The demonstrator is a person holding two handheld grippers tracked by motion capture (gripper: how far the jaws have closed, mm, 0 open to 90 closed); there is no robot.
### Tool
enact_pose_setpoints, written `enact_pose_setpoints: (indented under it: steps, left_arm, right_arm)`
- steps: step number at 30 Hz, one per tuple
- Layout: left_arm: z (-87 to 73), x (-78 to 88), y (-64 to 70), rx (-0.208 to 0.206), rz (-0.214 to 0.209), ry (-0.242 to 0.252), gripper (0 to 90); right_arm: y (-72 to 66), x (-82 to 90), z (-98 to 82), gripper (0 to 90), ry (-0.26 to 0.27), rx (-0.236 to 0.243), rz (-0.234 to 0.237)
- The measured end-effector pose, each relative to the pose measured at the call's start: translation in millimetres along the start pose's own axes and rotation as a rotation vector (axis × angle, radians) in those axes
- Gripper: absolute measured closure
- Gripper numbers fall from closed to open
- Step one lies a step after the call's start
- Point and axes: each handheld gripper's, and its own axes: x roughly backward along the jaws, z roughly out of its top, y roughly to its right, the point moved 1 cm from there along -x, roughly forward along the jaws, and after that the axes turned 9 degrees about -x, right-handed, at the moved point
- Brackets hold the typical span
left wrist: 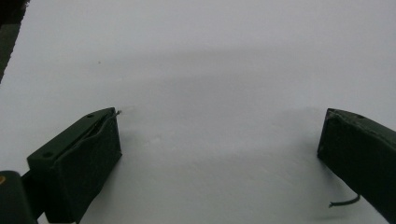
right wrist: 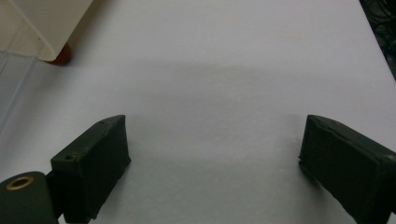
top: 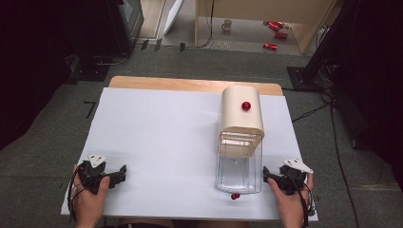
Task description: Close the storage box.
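A cream machine (top: 241, 114) with a red knob (top: 246, 105) on top stands right of the table's middle. A clear plastic bin (top: 238, 171) sticks out of its front toward me. A small red ball (top: 235, 195) lies on the white board just before the bin. My left gripper (top: 118, 174) rests at the front left, open, with bare white board between its jaws (left wrist: 219, 135). My right gripper (top: 266, 174) rests at the front right, beside the bin, also open and holding nothing (right wrist: 212, 140). The right gripper view shows the machine's cream corner (right wrist: 51, 23) with a red round piece (right wrist: 60, 56) at its foot.
The white board (top: 161, 137) covers a wooden table (top: 190, 84) and is bare on its left half. Beyond the table, the floor holds a mug (top: 227, 24) and red cans (top: 275, 26). Dark stands and cables flank both sides.
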Motion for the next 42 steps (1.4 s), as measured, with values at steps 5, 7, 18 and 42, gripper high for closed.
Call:
enact_pose_setpoints:
  steps: [5,7,18,42]
  left_arm:
    - [0.1,-0.1,0.1,0.001,0.000,0.000,0.0]
    - [0.1,0.0,0.0,0.000,0.000,0.000,0.0]
    - [0.1,0.0,0.0,0.000,0.000,0.000,0.0]
    - [0.0,0.0,0.0,0.000,0.000,0.000,0.0]
  right_arm:
    - [-1.7,3.9,-2.3,13.7,0.016,-0.007,-0.010]
    - [-3.2,7.3,-5.1,13.5,0.016,-0.003,-0.012]
    - [-17.4,34.4,-13.3,13.5,0.016,0.051,0.034]
    - [-38.2,81.7,-34.3,13.6,0.001,0.153,0.153]
